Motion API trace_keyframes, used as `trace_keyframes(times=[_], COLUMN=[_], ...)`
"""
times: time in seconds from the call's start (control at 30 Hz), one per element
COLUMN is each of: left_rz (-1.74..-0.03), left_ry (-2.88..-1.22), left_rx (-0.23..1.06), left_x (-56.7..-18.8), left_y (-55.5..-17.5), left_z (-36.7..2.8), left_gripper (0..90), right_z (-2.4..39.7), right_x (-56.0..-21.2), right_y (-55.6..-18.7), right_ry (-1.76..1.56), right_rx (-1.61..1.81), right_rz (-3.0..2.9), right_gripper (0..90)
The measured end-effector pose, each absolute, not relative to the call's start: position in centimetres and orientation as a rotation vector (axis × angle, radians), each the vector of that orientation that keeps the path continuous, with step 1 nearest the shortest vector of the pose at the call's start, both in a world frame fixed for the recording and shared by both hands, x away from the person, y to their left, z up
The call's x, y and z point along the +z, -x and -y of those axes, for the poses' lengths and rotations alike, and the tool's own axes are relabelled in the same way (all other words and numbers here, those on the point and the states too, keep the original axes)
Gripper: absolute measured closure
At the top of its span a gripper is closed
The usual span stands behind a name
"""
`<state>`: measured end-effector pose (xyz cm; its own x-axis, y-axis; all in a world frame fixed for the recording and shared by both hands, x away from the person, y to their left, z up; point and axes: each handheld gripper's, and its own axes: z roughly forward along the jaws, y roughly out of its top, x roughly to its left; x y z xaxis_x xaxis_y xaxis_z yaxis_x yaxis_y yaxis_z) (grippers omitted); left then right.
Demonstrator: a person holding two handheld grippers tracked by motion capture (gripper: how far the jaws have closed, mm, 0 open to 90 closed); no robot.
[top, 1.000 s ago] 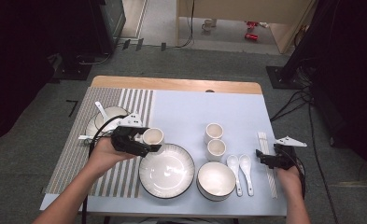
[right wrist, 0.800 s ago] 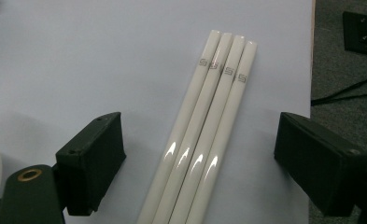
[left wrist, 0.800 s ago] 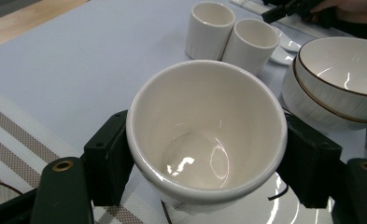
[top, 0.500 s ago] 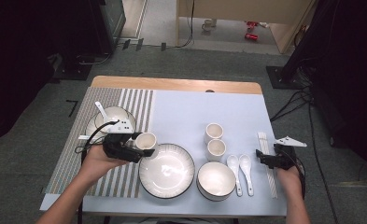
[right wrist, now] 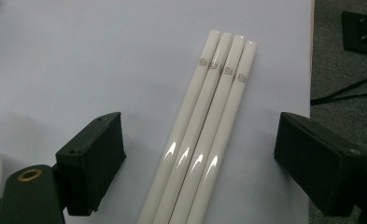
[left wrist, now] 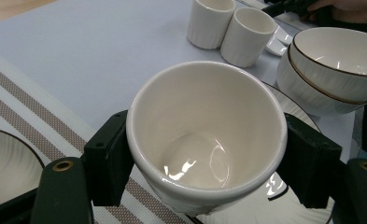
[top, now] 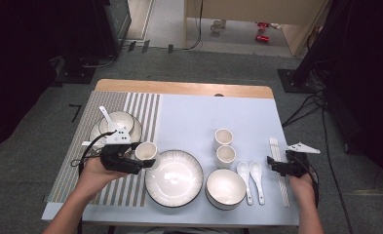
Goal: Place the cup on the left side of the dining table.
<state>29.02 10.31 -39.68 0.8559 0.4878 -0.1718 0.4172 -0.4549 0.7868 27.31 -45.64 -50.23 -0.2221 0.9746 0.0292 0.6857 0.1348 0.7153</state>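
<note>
Nearest, at the tabletop's (top: pixel 189 117) front edge: a big plate (top: pixel 174 178) and a bowl (top: pixel 225 188), side by side. Just left of the plate, left gripper (top: pixel 130 163) clamped on a cup (top: pixel 146 152), one black pad on each side of its wall, cup mouth tipped up toward the camera in the left gripper view (left wrist: pixel 204 135). Held off the surface, over the line where the striped mat (top: pixel 106 146) meets the plate's rim. Probably headed for a spot on the striped mat, so the way to go looks like left and a little farther back, away from the plate. Over on the right, right gripper (top: pixel 277 168) with fingers (right wrist: pixel 95 156) wide apart and nothing between them but air, hanging over four white chopsticks (right wrist: pixel 204 126). Long way of the sticks running front to back, straight up between the two pads. Two spoons (top: pixel 251 180) between bowl and sticks. Farther back, two more cups (top: pixel 224 146) standing close together. Farthest left, a small bowl on a plate (top: pixel 116 124) on the mat, spoon inside.
</note>
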Motion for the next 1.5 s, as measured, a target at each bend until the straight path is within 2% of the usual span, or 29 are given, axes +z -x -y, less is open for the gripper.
trace_keyframes(times=[1.5], left_rz=[-0.740], left_ry=[-2.134], left_rx=[0.045], left_x=[-42.8], left_y=[-27.5], left_z=[-15.4], left_gripper=[27.6], right_z=[45.6], right_x=[-50.2], right_y=[-27.3], right_ry=[-1.596], right_rx=[0.856], right_rz=[-1.966], right_gripper=[15.6])
